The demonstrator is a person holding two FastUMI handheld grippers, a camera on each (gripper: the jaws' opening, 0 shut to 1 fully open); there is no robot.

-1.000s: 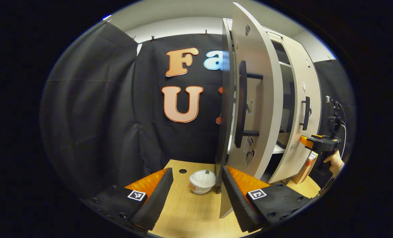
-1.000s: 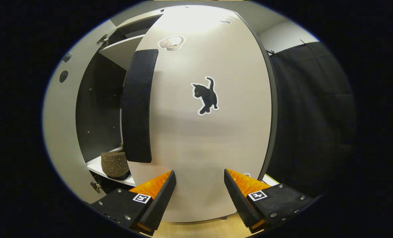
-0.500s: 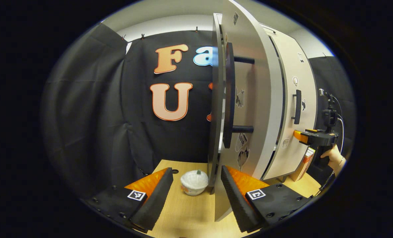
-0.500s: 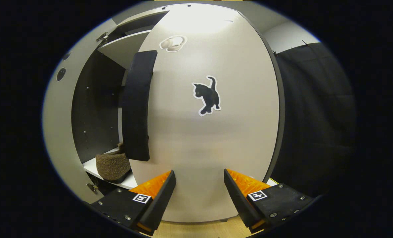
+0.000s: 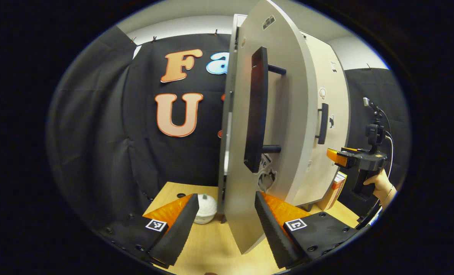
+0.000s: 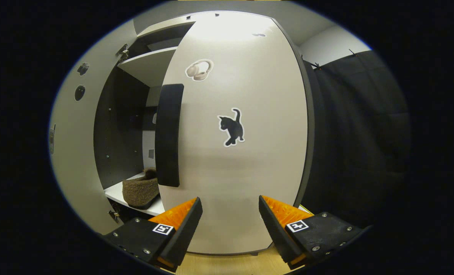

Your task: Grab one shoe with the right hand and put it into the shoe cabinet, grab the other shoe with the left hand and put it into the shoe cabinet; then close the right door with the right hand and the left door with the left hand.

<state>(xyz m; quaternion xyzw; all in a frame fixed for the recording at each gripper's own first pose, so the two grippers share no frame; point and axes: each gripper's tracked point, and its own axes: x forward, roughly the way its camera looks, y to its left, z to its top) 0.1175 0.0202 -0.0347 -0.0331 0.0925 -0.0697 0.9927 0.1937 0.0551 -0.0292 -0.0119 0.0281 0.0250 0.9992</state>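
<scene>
The left gripper [image 5: 223, 225] is spread wide at the half-open left door [image 5: 284, 126], empty. The right gripper [image 6: 230, 225] is also spread (holding nothing), facing the nearly closed right door [image 6: 246, 168]. Its view shows a brown shoe [image 6: 139, 191] on the cabinet shelf [image 6: 150, 206] to the left.

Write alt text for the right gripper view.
The open right tongs face the front of the cabinet's nearly shut right door, which has a dark vertical handle and a black cat sticker. Through the gap at left, a brown fuzzy shoe sits on a white shelf.
</scene>
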